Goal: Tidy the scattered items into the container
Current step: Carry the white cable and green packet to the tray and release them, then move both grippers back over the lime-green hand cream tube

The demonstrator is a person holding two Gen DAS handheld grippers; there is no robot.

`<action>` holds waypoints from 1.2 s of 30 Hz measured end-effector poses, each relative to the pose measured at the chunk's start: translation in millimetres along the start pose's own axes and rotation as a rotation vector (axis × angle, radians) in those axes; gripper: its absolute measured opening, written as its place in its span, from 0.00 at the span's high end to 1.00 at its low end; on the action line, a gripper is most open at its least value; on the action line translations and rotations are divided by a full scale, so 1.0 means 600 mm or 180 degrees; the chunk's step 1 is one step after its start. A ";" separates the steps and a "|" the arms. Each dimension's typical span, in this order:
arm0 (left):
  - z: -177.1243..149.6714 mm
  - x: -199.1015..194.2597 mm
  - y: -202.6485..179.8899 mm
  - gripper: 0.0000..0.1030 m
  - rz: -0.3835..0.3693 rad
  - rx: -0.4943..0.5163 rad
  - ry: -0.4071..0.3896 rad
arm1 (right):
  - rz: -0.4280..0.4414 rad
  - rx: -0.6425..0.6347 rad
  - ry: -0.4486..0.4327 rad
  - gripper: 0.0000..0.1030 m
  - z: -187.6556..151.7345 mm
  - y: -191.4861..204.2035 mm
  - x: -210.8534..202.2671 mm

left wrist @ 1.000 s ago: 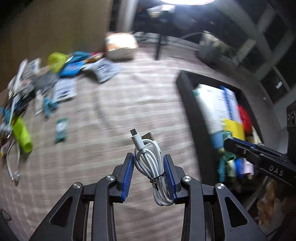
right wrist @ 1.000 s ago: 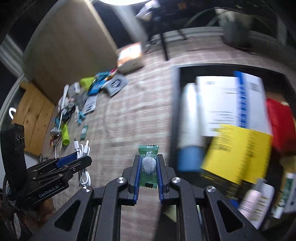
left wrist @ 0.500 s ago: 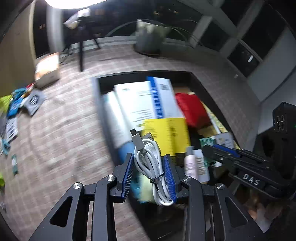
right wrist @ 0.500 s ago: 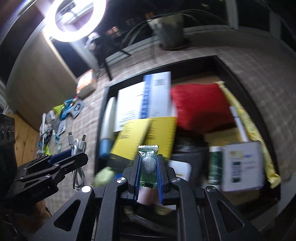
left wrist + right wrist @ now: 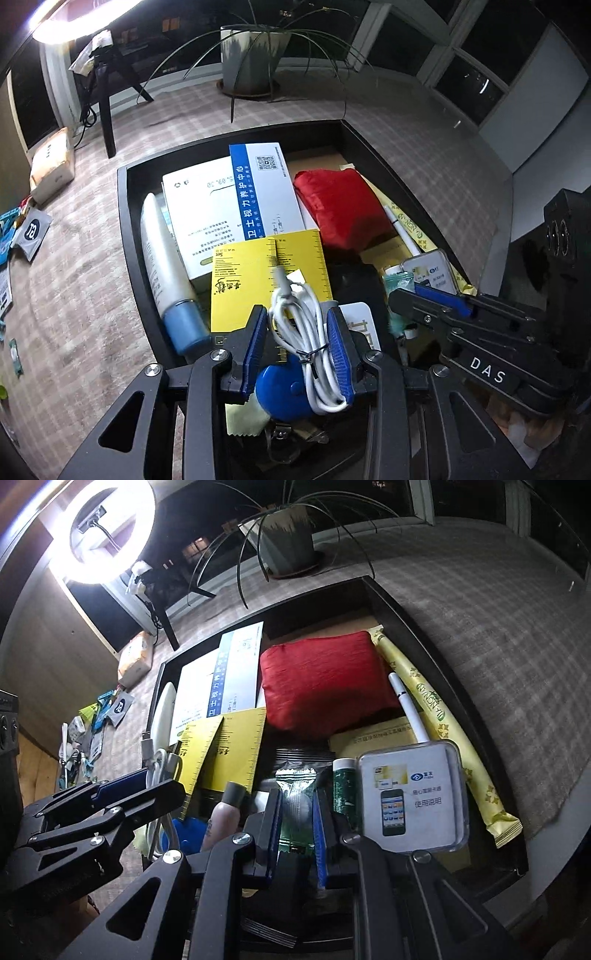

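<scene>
Left gripper (image 5: 298, 345) over the near end of the black container (image 5: 127, 225), jaws opening, bundled white cable (image 5: 308, 343) between the pads, leaning on the right one. Right gripper (image 5: 295, 825) also above the container, jaws opening around a small green sachet (image 5: 295, 805) (looks barely pinched now).

Risks: the cable may snag on a pad by its tie or land half across the blue round thing (image 5: 280, 391) and slide; the sachet is light and could stick to a pad or flutter outside the near wall.

Container is crowded: yellow ruler card (image 5: 267, 273), white box (image 5: 229, 206), red pouch (image 5: 325, 683), white tube (image 5: 166, 269), phone-card case (image 5: 413, 797). More loose items (image 5: 92, 720) are scattered on the carpet, left.
</scene>
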State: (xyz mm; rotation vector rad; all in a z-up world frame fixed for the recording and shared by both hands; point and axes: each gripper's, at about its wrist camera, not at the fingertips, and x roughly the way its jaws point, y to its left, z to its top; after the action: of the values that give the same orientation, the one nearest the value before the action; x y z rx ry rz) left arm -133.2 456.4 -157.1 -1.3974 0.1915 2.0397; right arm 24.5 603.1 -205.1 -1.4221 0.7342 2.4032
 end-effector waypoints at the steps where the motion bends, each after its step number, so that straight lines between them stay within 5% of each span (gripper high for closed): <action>1: 0.000 -0.001 0.000 0.52 0.0005 0.0006 0.0011 | -0.0019 -0.0004 0.0002 0.83 0.001 0.000 0.000; 5: -0.003 -0.017 0.008 0.48 0.0038 -0.0005 -0.0062 | -0.0073 0.0024 -0.0014 0.64 0.004 0.005 -0.002; 17: -0.037 -0.096 0.166 0.48 0.0381 -0.0555 -0.0245 | 0.0110 -0.0300 -0.0038 0.59 0.022 0.106 0.000; 36: -0.204 -0.231 0.546 0.48 0.0993 -0.1960 -0.0478 | 0.0774 -0.1282 0.0423 0.59 0.035 0.454 0.115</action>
State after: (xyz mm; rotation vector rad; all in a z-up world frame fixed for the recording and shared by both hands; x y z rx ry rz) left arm -198.0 86.1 -163.0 -1.6320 -0.3343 2.5908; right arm -148.9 382.9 -177.3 -1.7459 0.4912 2.7837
